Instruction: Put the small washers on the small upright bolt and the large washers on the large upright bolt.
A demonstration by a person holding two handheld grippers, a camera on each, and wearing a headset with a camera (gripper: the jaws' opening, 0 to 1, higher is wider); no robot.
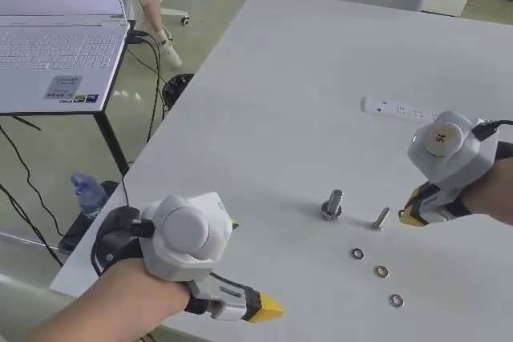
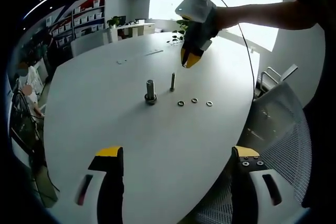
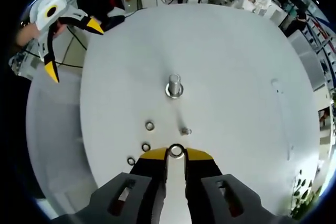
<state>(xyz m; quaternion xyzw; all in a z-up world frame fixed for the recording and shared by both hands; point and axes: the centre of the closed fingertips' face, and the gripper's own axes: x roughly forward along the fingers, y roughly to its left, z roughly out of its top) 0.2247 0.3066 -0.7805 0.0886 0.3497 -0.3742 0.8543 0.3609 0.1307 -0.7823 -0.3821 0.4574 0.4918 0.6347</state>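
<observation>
From where I sit, the left gripper [image 2: 177,153], white with yellow-tipped jaws, hangs at the left over the near edge of the white tabletop [image 1: 280,78]. Its jaws are spread wide with nothing between them. Toward the middle stands the large upright steel bolt [image 1: 333,203], head down on the table. Just to its right, not touching it, is the small upright steel bolt [image 1: 381,217]. Nearer me and slightly right of the small bolt, three small silver washers [image 1: 382,271] lie flat in a slanting row, each apart from the next. At the right, the right gripper [image 3: 177,154] has its yellow tips pinched on a large silver washer [image 3: 177,150], close beside the small bolt.
</observation>
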